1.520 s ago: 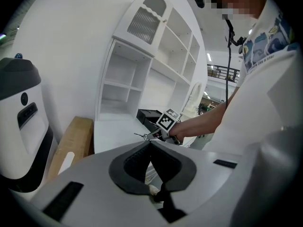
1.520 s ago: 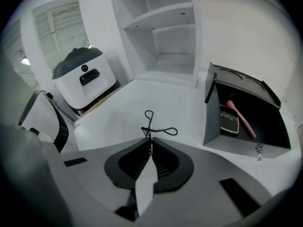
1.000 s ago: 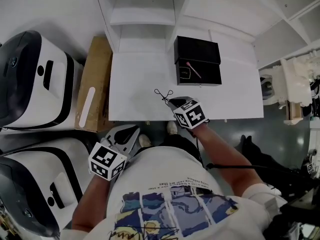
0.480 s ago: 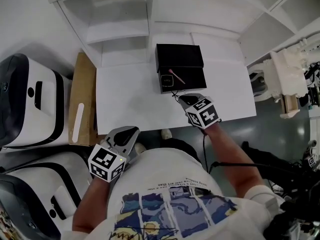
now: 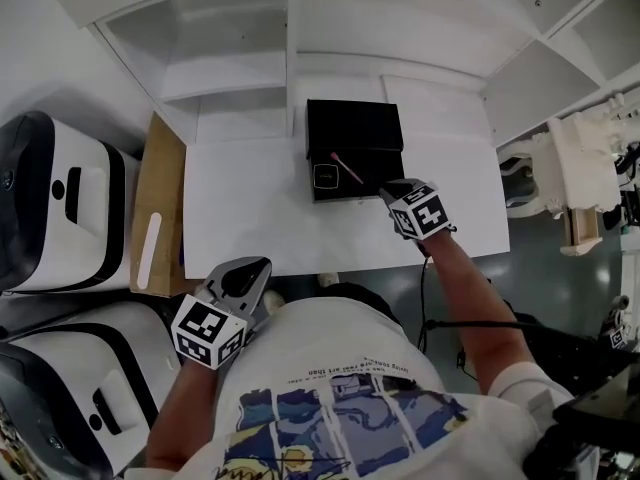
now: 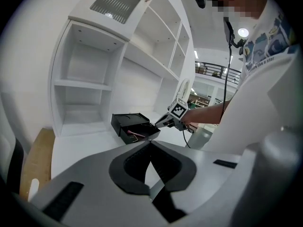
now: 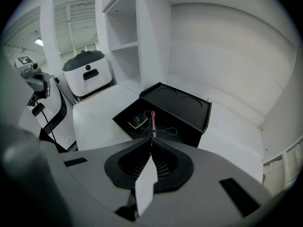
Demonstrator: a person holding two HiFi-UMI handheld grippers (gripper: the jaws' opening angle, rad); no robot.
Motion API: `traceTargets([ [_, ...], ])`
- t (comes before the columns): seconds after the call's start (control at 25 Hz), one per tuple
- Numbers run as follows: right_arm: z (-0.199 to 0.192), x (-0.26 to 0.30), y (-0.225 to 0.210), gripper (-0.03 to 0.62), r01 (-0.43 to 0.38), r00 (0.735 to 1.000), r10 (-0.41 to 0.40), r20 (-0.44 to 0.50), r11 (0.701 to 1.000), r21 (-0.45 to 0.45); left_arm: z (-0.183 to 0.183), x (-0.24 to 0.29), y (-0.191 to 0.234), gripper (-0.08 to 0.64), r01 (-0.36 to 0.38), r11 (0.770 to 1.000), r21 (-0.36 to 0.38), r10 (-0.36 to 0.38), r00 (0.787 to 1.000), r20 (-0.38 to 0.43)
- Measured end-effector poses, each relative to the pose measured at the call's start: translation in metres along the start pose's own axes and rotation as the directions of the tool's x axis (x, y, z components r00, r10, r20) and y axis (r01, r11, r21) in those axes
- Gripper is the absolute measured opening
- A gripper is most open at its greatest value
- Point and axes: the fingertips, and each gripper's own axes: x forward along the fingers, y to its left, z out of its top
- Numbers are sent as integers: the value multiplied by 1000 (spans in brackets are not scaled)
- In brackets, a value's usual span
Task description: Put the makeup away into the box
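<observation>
An open black box (image 5: 354, 131) stands on the white table (image 5: 250, 208), with its lid folded back. Inside lie a pink stick (image 5: 347, 168) and a small dark compact (image 5: 324, 176). My right gripper (image 5: 384, 190) hovers at the box's front right corner, shut on a thin black wire-looped tool (image 7: 166, 131) that hangs over the open box (image 7: 182, 109) beside the pink stick (image 7: 154, 119). My left gripper (image 5: 247, 271) stays at the table's front edge near the person's body, shut and with nothing in it. From it, the box (image 6: 135, 126) shows far ahead.
A white shelf unit (image 5: 230, 63) rises behind the table. Two white-and-black machines (image 5: 60, 198) stand at the left, beside a cardboard sheet (image 5: 160, 218) bearing a white strip. White equipment (image 5: 580, 168) sits at the right.
My right gripper has carried the looped tool from the table's front middle up and right to the box's front corner. The left gripper has shifted a little.
</observation>
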Motion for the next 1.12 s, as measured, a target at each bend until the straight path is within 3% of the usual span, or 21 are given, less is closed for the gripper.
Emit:
traceTargets([
  [0.44,-16,48,-47,37,8,997,-8,-76,1000,-6,13,22,0,14,-79,997,-20,79,997,-21],
  [0.76,-7,66,-58,37,66,987,-73,-141,996,-56,21,32,1,14,-131,991,-31,130,991,-26],
  [1.12,-17,83,-59,37,50,980,-60,-190,997,-55,23,36,3,14,-171,984,-45,170,985,-27],
])
